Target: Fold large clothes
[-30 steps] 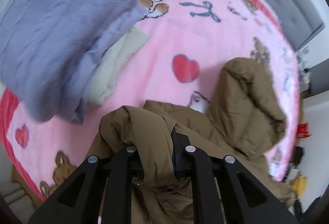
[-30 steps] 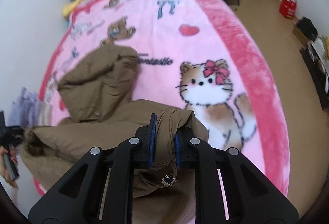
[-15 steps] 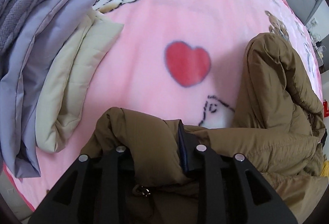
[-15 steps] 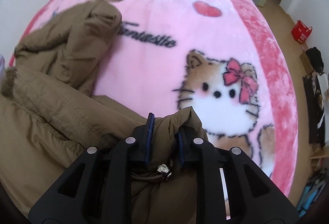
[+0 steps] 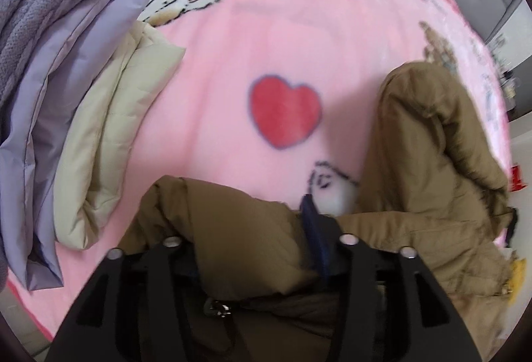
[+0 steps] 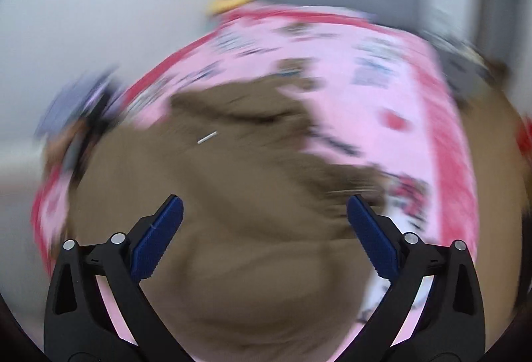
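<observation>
Left wrist view: the left gripper point(image 5: 252, 229) is clenched on a fold of the brown jacket point(image 5: 415, 162), which bulges up between its fingers point(image 5: 316, 229). The rest of the jacket lies to the right on the pink blanket point(image 5: 216, 79). Folded lilac point(image 5: 50, 96) and cream point(image 5: 116, 129) garments are stacked at left.

Right wrist view, badly blurred: the right gripper point(image 6: 264, 229) is released, fingers point(image 6: 372, 235) spread wide and holding nothing. The jacket point(image 6: 232, 195) lies below and between them on the blanket point(image 6: 382, 89).
</observation>
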Action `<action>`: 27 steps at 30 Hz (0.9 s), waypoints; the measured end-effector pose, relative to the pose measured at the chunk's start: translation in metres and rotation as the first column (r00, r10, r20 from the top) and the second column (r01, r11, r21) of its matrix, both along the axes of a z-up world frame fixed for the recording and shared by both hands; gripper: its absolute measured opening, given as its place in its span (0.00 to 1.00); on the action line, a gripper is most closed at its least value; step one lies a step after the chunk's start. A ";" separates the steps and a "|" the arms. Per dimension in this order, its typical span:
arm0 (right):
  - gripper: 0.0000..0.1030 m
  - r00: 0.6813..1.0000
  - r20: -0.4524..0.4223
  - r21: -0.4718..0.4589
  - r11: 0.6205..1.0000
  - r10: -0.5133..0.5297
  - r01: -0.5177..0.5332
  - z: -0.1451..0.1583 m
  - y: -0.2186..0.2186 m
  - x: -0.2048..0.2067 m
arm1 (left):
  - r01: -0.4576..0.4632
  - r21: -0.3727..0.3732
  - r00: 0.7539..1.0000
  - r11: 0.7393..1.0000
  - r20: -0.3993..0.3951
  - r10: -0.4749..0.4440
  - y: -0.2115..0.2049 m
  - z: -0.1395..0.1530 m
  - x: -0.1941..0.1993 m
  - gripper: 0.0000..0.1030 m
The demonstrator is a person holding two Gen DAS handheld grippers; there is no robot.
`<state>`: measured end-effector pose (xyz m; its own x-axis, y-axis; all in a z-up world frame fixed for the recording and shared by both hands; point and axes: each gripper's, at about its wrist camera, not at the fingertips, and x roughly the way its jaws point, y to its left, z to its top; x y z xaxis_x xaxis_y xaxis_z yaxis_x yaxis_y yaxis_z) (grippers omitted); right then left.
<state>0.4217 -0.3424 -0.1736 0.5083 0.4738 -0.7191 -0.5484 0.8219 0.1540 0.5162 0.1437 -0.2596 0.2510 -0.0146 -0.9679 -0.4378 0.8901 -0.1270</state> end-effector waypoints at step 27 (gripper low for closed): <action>0.89 0.990 0.035 -0.067 0.988 -0.137 0.139 -0.020 0.046 -0.015 | 0.510 0.253 0.748 0.822 0.342 -0.569 -0.130 0.064 -0.177 0.95</action>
<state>0.4068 -0.2968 -0.1939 0.5873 0.3475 -0.7310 -0.4328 0.8980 0.0792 0.3397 0.0135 -0.1958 0.5919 -0.1408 -0.7937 0.1804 0.9828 -0.0398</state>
